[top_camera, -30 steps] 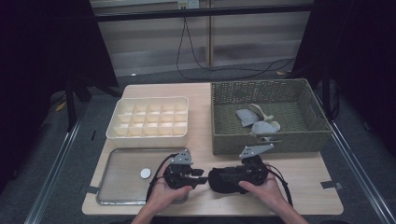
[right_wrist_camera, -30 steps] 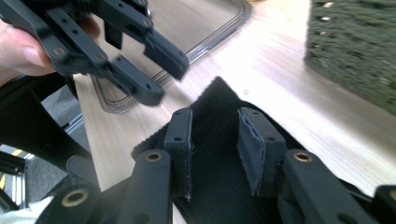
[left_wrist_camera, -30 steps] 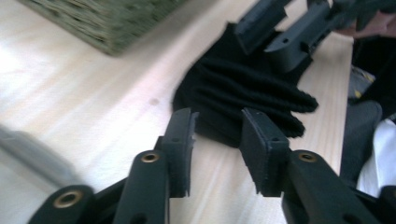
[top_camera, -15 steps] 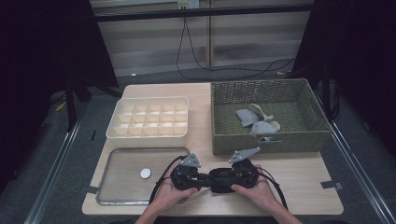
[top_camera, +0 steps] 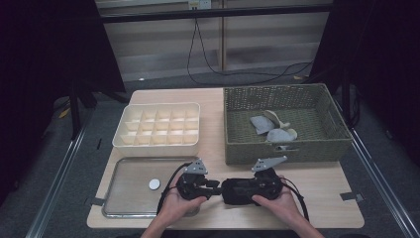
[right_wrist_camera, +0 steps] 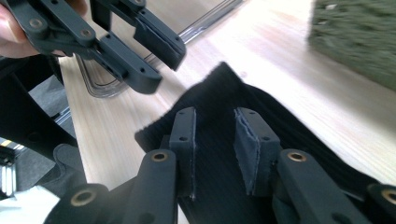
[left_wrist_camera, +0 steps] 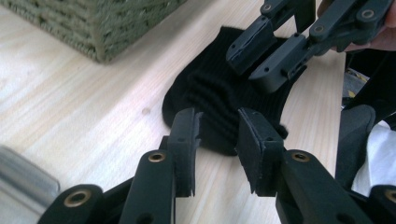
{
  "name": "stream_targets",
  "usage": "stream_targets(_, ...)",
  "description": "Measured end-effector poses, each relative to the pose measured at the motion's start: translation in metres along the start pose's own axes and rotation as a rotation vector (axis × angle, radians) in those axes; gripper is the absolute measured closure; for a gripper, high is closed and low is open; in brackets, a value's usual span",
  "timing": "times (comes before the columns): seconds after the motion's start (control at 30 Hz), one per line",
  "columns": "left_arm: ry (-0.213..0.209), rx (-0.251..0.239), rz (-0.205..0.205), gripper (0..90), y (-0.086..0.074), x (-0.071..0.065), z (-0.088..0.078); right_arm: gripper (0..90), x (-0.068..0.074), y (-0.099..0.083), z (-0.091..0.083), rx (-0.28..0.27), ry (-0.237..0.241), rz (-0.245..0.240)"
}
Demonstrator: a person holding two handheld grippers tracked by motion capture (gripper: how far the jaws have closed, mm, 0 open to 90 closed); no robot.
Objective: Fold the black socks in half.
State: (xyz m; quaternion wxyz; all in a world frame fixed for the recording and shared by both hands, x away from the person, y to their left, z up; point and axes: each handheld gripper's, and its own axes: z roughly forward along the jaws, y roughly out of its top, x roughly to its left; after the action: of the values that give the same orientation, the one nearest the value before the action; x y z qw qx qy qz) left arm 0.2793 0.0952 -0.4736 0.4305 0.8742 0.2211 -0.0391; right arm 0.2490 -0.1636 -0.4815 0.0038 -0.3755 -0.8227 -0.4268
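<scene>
Jaws of my left gripper (left_wrist_camera: 217,147) and right gripper (right_wrist_camera: 215,144) stand narrowly apart, just reopening, gripping nothing; they face each other over the black sock (top_camera: 242,191) lying flat on the table (top_camera: 322,188), woven basket (top_camera: 282,148) beyond.

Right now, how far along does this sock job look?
Early. One black sock lies on the table edge between both tongs, left and right, jaws apart over it. Grey socks wait in the basket. The divided box holds nothing.
</scene>
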Motion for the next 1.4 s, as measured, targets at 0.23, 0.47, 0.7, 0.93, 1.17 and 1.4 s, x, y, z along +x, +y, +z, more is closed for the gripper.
stream_targets(0.23,-0.021,-0.023,0.030,67.7,0.017,-0.007,0.005,70.0,-0.012,-0.009,-0.031,-0.053,-0.041,0.042)
stream_targets(0.47,-0.047,-0.009,0.053,67.7,0.036,-0.009,0.029,63.1,-0.020,-0.028,-0.051,-0.056,-0.084,0.078)
stream_targets(0.7,-0.061,0.053,0.068,67.9,0.039,-0.009,0.060,53.1,-0.024,-0.038,-0.052,-0.029,-0.099,0.099)
stream_targets(0.93,-0.057,0.074,0.062,68.1,0.030,-0.008,0.068,52.0,-0.022,-0.037,-0.043,0.001,-0.091,0.085)
stream_targets(1.17,-0.036,0.074,0.078,68.3,0.028,-0.010,0.069,52.6,-0.021,-0.039,-0.037,0.034,-0.105,0.067)
stream_targets(1.4,-0.031,0.077,0.075,68.2,0.027,-0.011,0.068,58.9,-0.021,-0.039,-0.030,0.053,-0.124,0.061)
